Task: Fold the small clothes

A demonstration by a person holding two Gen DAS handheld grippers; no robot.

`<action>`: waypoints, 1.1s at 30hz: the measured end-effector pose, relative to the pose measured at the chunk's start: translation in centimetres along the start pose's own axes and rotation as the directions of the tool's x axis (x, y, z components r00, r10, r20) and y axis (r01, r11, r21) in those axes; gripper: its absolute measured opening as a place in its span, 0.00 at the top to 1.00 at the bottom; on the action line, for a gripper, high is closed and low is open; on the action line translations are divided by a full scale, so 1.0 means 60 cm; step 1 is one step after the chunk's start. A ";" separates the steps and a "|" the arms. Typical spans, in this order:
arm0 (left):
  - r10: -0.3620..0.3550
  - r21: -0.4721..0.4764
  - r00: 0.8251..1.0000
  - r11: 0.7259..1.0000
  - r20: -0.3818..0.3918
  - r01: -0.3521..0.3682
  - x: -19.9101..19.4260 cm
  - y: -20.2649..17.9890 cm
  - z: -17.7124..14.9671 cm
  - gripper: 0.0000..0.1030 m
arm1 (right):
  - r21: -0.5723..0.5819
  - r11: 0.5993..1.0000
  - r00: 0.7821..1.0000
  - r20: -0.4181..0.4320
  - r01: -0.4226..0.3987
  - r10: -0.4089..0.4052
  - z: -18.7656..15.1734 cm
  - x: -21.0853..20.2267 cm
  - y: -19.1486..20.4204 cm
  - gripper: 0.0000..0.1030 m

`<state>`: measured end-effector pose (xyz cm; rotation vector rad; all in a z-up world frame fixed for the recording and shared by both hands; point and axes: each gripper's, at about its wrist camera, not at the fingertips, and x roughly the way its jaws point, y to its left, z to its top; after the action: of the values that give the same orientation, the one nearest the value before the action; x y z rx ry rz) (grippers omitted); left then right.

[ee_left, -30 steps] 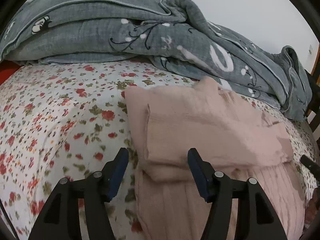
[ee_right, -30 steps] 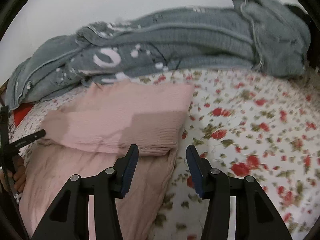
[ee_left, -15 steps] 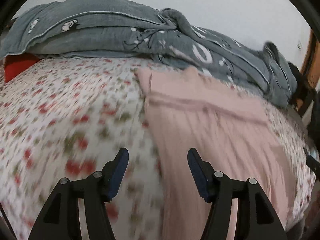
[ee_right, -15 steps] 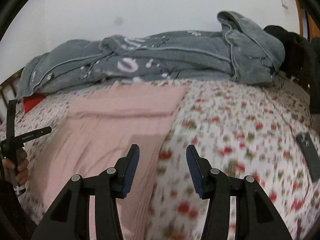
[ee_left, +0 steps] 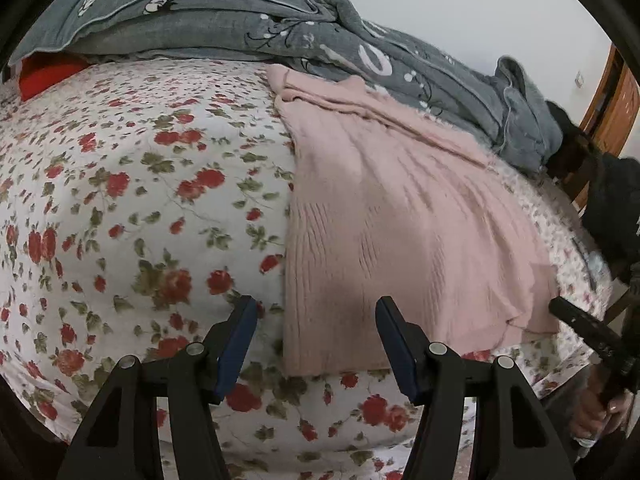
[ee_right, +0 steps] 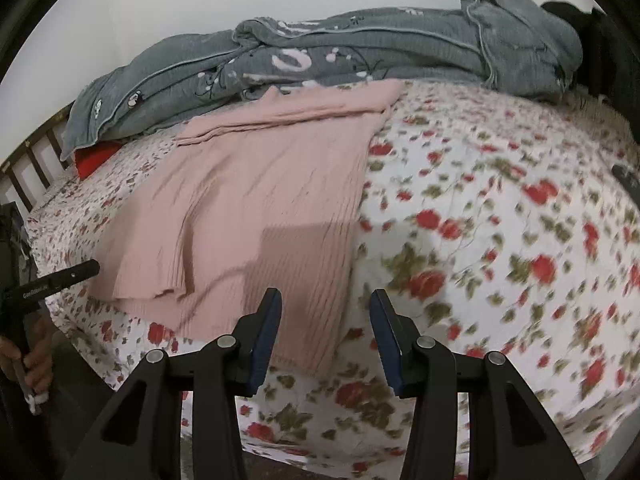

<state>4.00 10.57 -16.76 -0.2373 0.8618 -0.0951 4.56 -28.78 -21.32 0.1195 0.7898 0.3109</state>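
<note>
Lying flat on the floral bedsheet (ee_left: 120, 200) near the grey quilt (ee_left: 240, 28): pink knit garment (ee_left: 392, 216), with left gripper (ee_left: 316, 336) and right gripper (ee_right: 325, 326) hovering over its near corners, fingers gaping, gripping nothing.

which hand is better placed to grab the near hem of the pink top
Left, narrowly. Its open tongs straddle the pink top's near corner. The right tongs hang open with the opposite near corner only behind one finger, the gap mostly over the sheet.
</note>
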 end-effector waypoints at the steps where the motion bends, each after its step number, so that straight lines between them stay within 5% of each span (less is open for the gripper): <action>1: 0.021 0.009 1.000 1.000 -0.003 -0.021 0.006 -0.005 -0.001 0.43 | -0.002 1.000 1.000 -0.002 -0.002 0.002 -0.002 0.004 0.003 0.55; 5: 0.061 0.012 0.998 0.998 0.008 -0.061 0.014 -0.018 0.001 0.46 | -0.013 0.999 0.999 -0.008 0.040 -0.040 -0.005 0.026 0.018 0.55; 7: 0.077 0.013 0.997 0.997 0.016 -0.077 0.014 -0.021 0.001 0.60 | -0.034 0.997 0.998 0.004 0.068 -0.068 -0.007 0.029 0.026 0.61; 9: 0.071 0.015 0.997 0.997 0.019 -0.071 0.010 -0.023 -0.002 0.91 | -0.058 0.996 0.997 0.012 0.072 -0.072 -0.008 0.027 0.034 0.85; 10: 0.056 0.015 0.998 0.998 0.021 -0.056 0.007 -0.020 -0.001 0.91 | -0.070 0.995 0.997 0.020 0.071 -0.070 -0.007 0.023 0.036 0.94; 16: 0.001 -0.036 0.999 0.999 0.045 0.001 -0.025 0.029 0.000 0.94 | -0.022 0.999 0.992 0.122 0.036 -0.033 -0.006 -0.048 -0.012 0.96; 24: -0.016 -0.067 1.000 0.998 -0.013 0.015 -0.006 0.032 -0.007 0.90 | 0.030 1.000 0.999 0.045 0.005 -0.006 -0.012 -0.020 -0.028 0.95; 27: -0.026 -0.051 0.999 0.998 -0.032 0.024 0.001 0.026 -0.011 0.90 | 0.027 0.999 0.999 0.038 -0.017 0.015 -0.007 -0.015 -0.019 0.90; 29: -0.035 -0.055 0.998 0.998 -0.045 0.033 0.005 0.025 -0.012 0.86 | 0.035 0.999 0.999 0.025 -0.029 0.028 -0.002 -0.006 -0.016 0.75; 33: -0.042 -0.065 0.996 0.997 -0.079 0.037 0.013 0.025 -0.017 0.75 | 0.035 0.998 0.999 -0.005 -0.045 0.045 -0.008 0.013 -0.009 0.70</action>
<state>3.69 11.73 -18.32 -0.3117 0.9409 -0.1146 4.88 -29.07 -22.29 0.1695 0.7993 0.3401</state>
